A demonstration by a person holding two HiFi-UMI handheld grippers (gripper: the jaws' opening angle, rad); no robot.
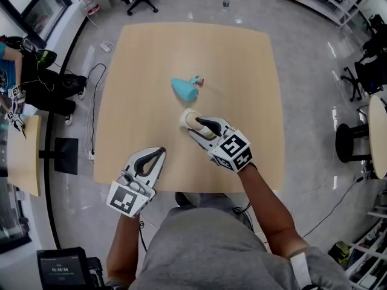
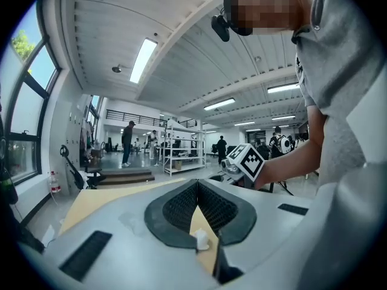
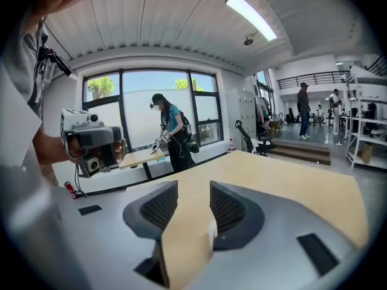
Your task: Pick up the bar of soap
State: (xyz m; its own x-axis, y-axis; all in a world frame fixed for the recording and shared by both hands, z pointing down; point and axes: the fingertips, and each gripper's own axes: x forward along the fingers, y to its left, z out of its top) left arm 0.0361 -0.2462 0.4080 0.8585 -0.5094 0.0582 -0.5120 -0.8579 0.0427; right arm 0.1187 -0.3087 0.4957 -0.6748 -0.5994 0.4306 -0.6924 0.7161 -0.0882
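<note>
The cream bar of soap lies on the wooden table near its middle. My right gripper reaches over it from the right, and its fingertips cover the soap's right side. In the right gripper view my right gripper stands open, with only bare tabletop in the gap and no soap showing. My left gripper hovers at the table's front edge, well left of the soap. Its jaws meet at the tips in the left gripper view, so the left gripper is shut and holds nothing.
A teal object with a pink tip lies just beyond the soap. Off the table's left side are floor cables, a small side table and a seated person. A round table and a stool stand at the right.
</note>
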